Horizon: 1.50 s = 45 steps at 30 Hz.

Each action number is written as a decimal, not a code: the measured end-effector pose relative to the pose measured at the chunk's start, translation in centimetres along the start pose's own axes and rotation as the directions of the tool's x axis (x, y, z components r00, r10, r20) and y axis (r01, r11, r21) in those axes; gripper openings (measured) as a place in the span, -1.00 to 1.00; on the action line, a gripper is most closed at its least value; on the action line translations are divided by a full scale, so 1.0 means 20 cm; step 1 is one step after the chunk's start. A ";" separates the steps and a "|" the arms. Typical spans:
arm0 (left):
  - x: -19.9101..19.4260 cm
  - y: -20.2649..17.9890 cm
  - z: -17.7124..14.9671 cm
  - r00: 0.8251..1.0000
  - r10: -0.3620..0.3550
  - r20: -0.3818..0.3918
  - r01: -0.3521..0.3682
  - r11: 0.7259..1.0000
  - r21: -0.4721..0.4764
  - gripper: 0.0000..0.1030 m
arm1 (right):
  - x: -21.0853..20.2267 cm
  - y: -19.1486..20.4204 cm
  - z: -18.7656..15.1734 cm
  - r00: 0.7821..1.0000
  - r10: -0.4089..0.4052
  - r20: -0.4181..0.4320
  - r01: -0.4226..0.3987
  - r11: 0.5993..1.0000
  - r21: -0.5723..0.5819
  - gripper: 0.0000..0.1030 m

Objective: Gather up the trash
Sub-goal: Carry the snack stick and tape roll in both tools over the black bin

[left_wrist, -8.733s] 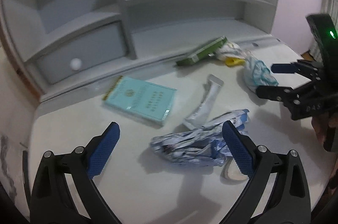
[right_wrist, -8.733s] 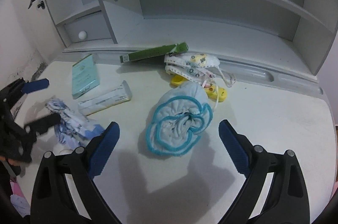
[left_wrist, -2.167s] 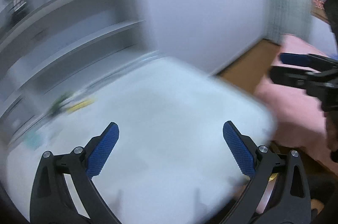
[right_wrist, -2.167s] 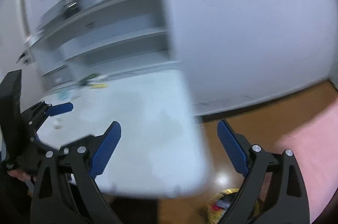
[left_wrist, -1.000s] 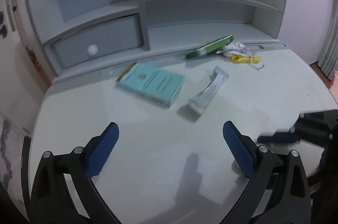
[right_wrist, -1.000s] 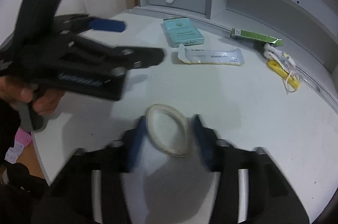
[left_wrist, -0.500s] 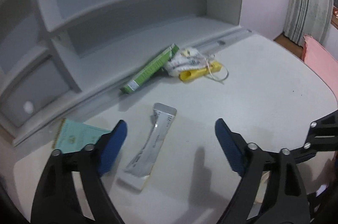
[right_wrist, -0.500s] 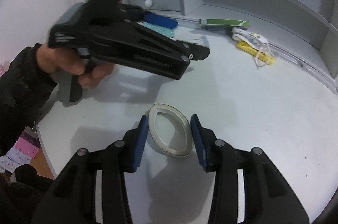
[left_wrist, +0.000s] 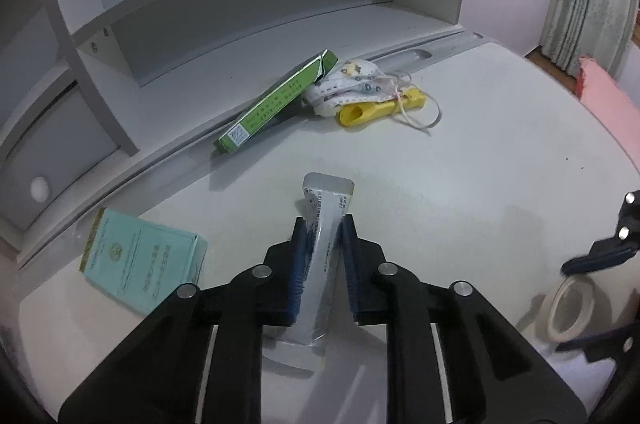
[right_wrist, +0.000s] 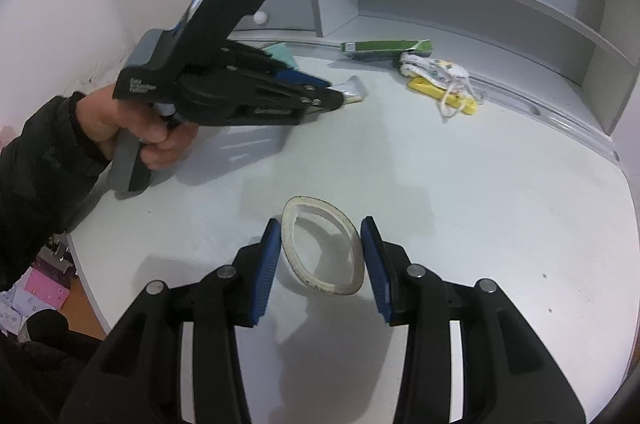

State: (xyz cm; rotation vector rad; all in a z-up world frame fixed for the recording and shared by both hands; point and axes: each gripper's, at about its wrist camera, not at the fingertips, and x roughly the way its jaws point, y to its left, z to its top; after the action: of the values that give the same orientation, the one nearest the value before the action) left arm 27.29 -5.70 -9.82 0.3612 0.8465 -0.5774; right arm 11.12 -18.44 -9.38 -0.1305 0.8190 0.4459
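Print on the wrappers was too small to read. The left gripper (left_wrist: 323, 236) pinched one silver sachet (left_wrist: 326, 220) lying on the white desk (left_wrist: 460, 152), near one teal booklet (left_wrist: 140, 266). The right gripper (right_wrist: 322, 256) squeezed one tape ring (right_wrist: 320, 252) near the desk's front edge.

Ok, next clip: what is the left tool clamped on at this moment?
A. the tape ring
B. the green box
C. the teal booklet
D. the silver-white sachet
D: in the left wrist view the left tool is shut on the silver-white sachet, while the tape ring sits between the pads of the right tool.
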 end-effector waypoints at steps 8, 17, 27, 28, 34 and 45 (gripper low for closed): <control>-0.13 -0.20 -0.02 0.998 0.044 0.045 -0.044 0.999 -0.013 -0.74 | -0.12 -0.14 -0.09 0.997 -0.073 0.026 0.071 0.994 0.080 -0.21; -0.22 -0.86 0.12 0.991 -0.056 0.123 0.044 0.995 0.093 -0.74 | -0.52 -0.52 -0.47 0.961 -0.274 0.050 0.250 0.927 0.279 -0.21; -0.25 -1.93 0.19 0.931 -0.335 0.143 0.275 0.904 0.327 -0.74 | -1.17 -0.99 -1.32 0.823 -0.566 -0.048 0.478 0.644 0.598 -0.21; -0.25 -2.00 0.19 0.924 -0.357 0.140 0.293 0.892 0.343 -0.75 | -1.22 -1.02 -1.41 0.812 -0.580 -0.067 0.488 0.610 0.624 -0.21; -0.23 -2.51 0.08 0.870 -0.485 0.087 0.395 0.792 0.466 -0.75 | -1.32 -1.16 -1.86 0.778 -0.604 -0.173 0.518 0.461 0.721 -0.21; 0.49 -2.85 -0.33 0.878 -0.446 -0.173 0.474 0.767 0.432 -0.74 | -0.93 -1.40 -2.41 0.840 -0.464 -0.282 0.462 0.338 0.820 -0.21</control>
State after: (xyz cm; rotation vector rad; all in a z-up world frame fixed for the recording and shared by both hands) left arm -6.25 -50.62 -25.80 0.6156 0.8533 -1.2516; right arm -20.44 -63.33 -30.15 0.6027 0.8765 -0.5831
